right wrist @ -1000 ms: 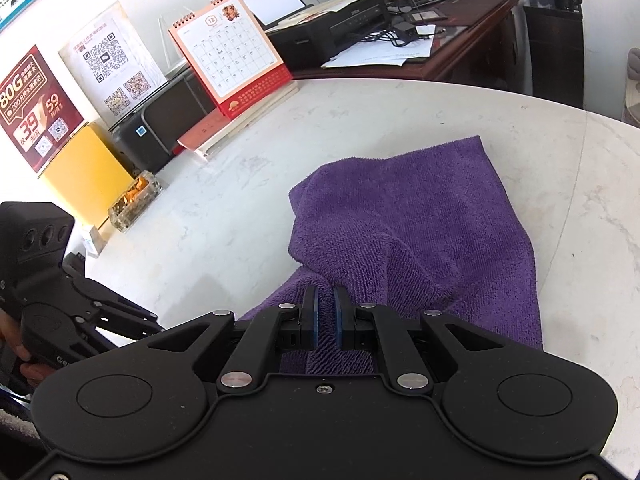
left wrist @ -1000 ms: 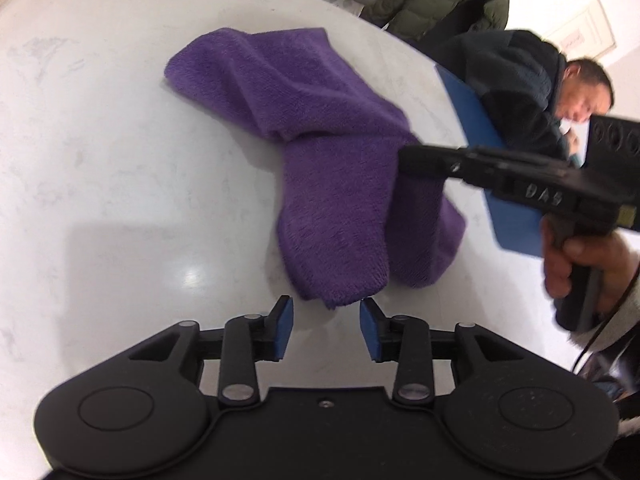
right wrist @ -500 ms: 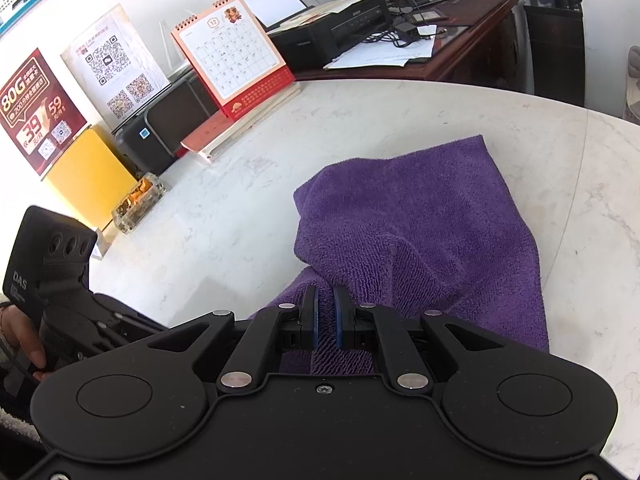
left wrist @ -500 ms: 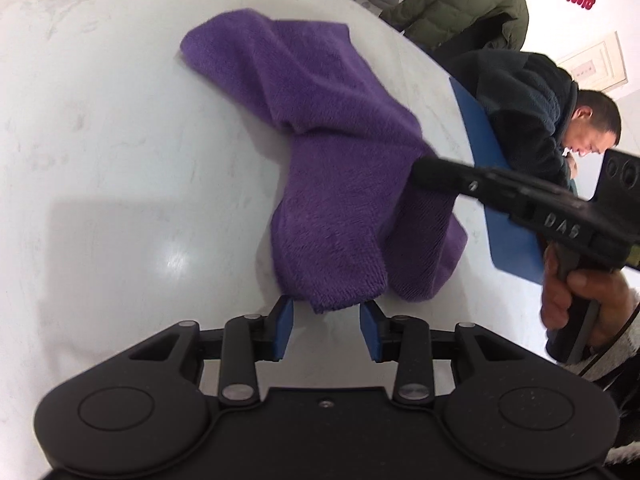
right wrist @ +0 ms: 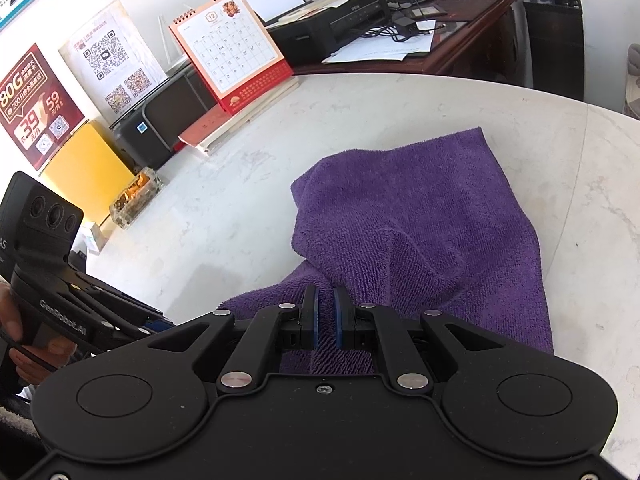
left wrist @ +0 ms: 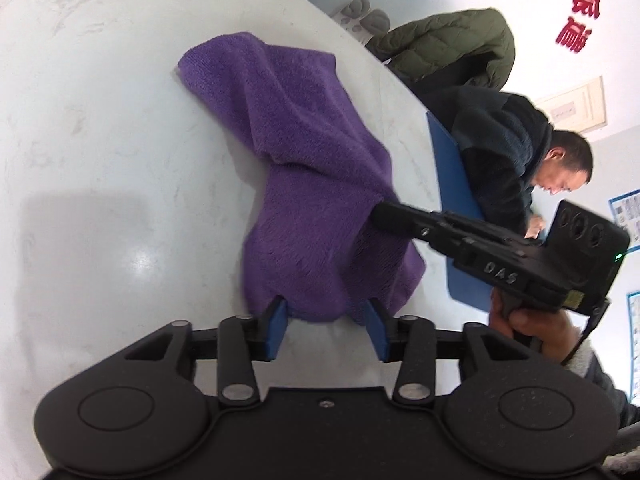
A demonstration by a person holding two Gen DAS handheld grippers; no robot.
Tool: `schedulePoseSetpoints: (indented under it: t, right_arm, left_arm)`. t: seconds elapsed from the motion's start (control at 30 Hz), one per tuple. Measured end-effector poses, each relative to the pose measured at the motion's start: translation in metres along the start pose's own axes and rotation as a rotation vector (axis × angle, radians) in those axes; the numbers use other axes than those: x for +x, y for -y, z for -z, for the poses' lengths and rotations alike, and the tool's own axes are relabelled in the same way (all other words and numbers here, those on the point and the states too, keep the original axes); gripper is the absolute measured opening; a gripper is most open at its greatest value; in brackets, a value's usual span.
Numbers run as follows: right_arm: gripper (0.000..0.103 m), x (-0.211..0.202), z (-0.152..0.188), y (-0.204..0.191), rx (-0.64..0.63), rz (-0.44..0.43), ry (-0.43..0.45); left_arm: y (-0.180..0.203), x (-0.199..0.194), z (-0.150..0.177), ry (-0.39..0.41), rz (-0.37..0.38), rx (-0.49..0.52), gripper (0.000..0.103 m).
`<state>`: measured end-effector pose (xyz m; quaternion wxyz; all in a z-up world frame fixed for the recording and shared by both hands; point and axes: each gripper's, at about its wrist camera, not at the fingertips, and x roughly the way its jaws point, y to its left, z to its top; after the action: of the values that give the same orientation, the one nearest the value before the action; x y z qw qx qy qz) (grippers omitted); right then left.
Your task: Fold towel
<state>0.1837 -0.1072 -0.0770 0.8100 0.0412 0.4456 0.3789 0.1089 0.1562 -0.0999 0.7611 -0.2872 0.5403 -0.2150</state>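
Observation:
A purple towel (left wrist: pixel 304 200) lies crumpled on the white marble table (left wrist: pixel 100 140). In the left wrist view its near end bulges between the blue pads of my left gripper (left wrist: pixel 326 322). The jaws are opening; the right pad stands clear of the cloth, so nothing is pinched. My right gripper (right wrist: pixel 325 312) is shut on a raised fold of the towel (right wrist: pixel 420 220), which spreads away to the upper right. From the left wrist view the right gripper (left wrist: pixel 378 212) reaches in from the right, its tips buried in the towel's side, with a hand on its grip.
A person in a dark jacket (left wrist: pixel 504 148) leans over a blue folder (left wrist: pixel 452 184) at the table's far edge. A desk calendar (right wrist: pixel 232 52), black printers (right wrist: pixel 332 28), a yellow box (right wrist: pixel 84 168) and a small glass dish (right wrist: pixel 136 200) line the table's back left.
The towel's near end now sits between the left jaws, which have widened, and the left view has rolled. The right gripper stays shut on its fold, unmoved.

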Motion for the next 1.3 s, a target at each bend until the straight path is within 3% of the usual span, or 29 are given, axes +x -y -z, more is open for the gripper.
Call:
schedulePoseSetpoints:
  t: [0.2, 0.3, 0.37, 0.47, 0.6, 0.67, 0.77, 1.0, 1.23, 1.3]
  right_arm:
    - [0.007, 0.000, 0.001, -0.002, -0.009, 0.000, -0.005]
    - [0.007, -0.001, 0.001, -0.004, -0.014, -0.001, -0.009]
    - [0.007, 0.000, 0.002, -0.004, -0.015, -0.003, -0.012]
    - [0.007, 0.000, 0.003, -0.005, -0.018, -0.001, -0.011]
    - [0.009, -0.004, 0.003, -0.008, -0.027, 0.004, 0.004]
    - [0.016, -0.010, 0.002, -0.008, -0.026, 0.002, 0.028]
    - [0.031, -0.027, 0.004, -0.009, -0.020, 0.038, 0.083]
    - [0.032, -0.064, 0.033, -0.030, -0.118, 0.167, 0.152]
    - [0.032, -0.054, 0.061, -0.078, -0.251, 0.280, 0.158]
    - [0.032, -0.044, 0.061, -0.094, -0.310, 0.351, 0.174]
  left_arm:
    - [-0.004, 0.003, -0.002, 0.008, -0.018, -0.031, 0.043]
    - [-0.004, 0.004, -0.004, 0.029, -0.043, -0.035, 0.035]
    - [-0.002, 0.005, -0.005, 0.036, -0.063, -0.024, 0.017]
    - [0.000, 0.005, -0.007, 0.040, -0.096, -0.008, 0.007]
    - [0.005, -0.005, -0.012, 0.095, -0.137, 0.005, 0.004]
    - [0.007, -0.010, -0.016, 0.111, -0.145, 0.005, 0.004]
    - [0.014, -0.018, -0.023, 0.137, -0.123, 0.005, 0.004]
    - [0.046, -0.034, -0.041, 0.172, -0.010, 0.040, 0.004]
    - [0.073, -0.032, -0.052, 0.163, 0.049, 0.090, 0.004]
    - [0.079, -0.032, -0.054, 0.164, 0.063, 0.099, 0.004]
